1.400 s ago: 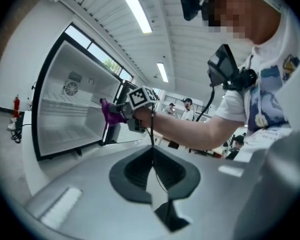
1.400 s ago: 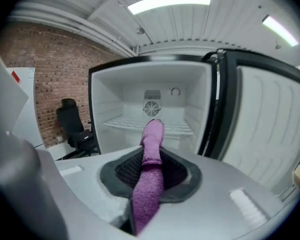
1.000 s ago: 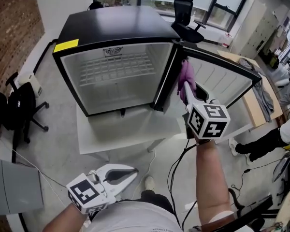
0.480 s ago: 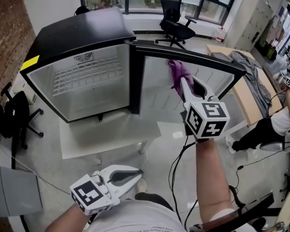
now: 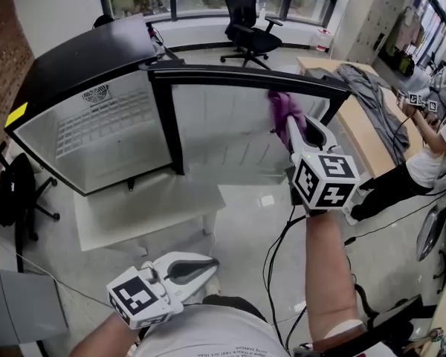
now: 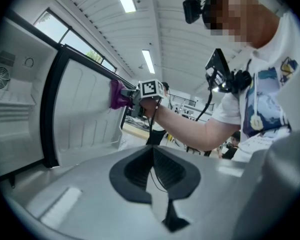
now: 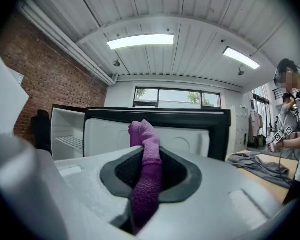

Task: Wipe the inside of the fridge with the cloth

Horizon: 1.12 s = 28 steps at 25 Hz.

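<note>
A black mini fridge stands with its door swung wide, the white inner panel facing me. My right gripper is shut on a purple cloth and holds it up near the door's upper right part; whether the cloth touches the panel I cannot tell. In the right gripper view the cloth runs up between the jaws, with the door ahead. My left gripper hangs low near my body, shut and empty. From the left gripper view, the cloth shows beside the door.
The fridge rests on a low white table. A black office chair stands behind it, another at the left. A wooden table with a grey garment and a person are at the right. Cables trail on the floor.
My right gripper has carried the cloth from the hinge side of the fridge opening over to the door's inner panel. My view has swung right. The left gripper stays low.
</note>
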Available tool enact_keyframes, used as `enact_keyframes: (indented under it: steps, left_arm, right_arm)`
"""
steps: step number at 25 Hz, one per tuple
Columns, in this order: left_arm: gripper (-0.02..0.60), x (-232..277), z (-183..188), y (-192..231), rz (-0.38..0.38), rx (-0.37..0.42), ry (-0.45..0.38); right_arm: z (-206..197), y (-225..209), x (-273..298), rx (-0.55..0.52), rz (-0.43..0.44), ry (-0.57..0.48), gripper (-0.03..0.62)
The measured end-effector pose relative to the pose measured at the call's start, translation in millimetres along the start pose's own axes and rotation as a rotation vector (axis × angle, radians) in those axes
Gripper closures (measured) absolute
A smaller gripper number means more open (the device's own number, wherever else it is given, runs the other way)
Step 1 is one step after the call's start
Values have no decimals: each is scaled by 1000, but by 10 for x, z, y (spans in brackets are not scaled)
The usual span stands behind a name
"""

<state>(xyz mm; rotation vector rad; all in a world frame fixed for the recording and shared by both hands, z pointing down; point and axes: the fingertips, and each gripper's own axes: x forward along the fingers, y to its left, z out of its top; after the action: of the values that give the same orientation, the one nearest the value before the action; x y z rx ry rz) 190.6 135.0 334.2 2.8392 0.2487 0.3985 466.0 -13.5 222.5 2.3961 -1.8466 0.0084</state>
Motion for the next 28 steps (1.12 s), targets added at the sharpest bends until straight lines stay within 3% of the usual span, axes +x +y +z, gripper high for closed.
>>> enact_keyframes:
  steps: [7,12,17,28]
  left_arm:
    - [577,172,-23,-1,-16,14,29]
    - [577,199,34,-49,-38,2,46]
    - [577,101,2,-16,-10,4,51]
    - [577,-321,24,22,65,-10,46]
  right_arm:
    - [-131,-502,-157,26,-86,13,520]
    - [-133,-425,-183,32,-56,5,520]
    - [-56,-47,-222,26,19,-21,520]
    - [-407,1411,244,16,292,17,520]
